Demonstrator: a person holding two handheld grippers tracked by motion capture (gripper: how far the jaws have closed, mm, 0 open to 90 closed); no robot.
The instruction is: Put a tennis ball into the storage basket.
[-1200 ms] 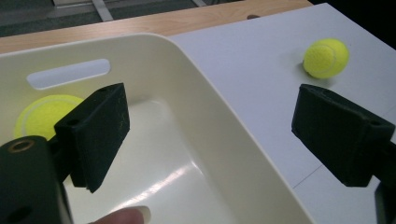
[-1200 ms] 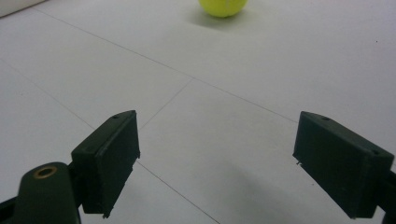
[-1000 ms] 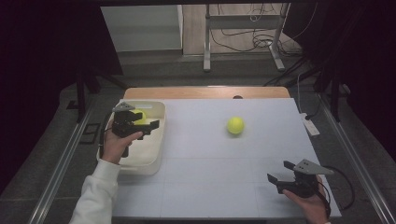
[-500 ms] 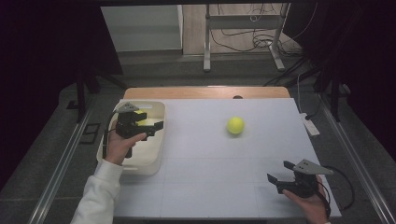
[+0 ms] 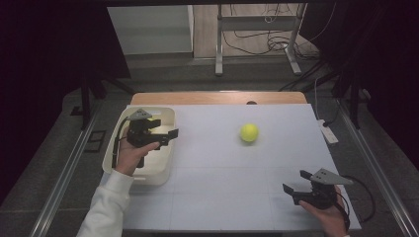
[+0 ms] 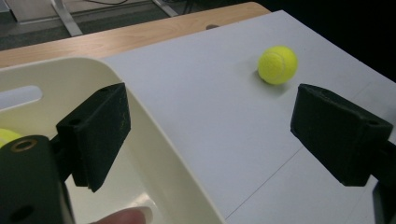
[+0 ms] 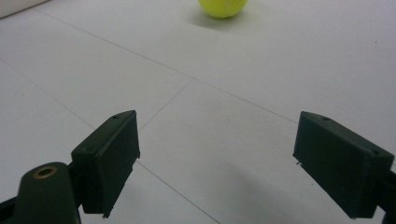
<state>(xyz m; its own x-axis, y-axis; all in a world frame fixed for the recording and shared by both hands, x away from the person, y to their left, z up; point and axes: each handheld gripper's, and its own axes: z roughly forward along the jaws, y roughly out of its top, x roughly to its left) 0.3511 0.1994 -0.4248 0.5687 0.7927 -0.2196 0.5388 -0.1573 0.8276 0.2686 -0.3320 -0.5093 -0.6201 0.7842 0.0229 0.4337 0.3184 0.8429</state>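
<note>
The left claw (image 5: 165, 129) hangs over the right-hand rim of the cream tub (image 5: 165, 168), its jaws apart with nothing between them. A second ago a tennis ball sat in that claw above the tub; now a yellow sliver of a ball (image 6: 7, 136) lies down inside the tub, at the far left of the left gripper view. So the ball has been let go into the tub, and the hand has eased a little toward the open counter (image 5: 222, 187).

That reads as one ball delivered. The other tennis ball (image 5: 249, 132) rests alone on the white counter, well to the right of the tub and a bit farther back than the tub's middle. In the left gripper view it sits beyond the tub's rim (image 6: 154, 140), just past the right-hand jaw, which suggests the left claw is already aimed toward it.

The right claw (image 5: 296, 185) is far from the tub, near the front right corner of the counter, held low with jaws wide apart and empty; it sits just where it sat a second ago. From its own camera the loose ball (image 7: 223, 7) shows at the top edge, some way ahead.

Judging by this, the next job is fetching the remaining ball into the tub.
</note>
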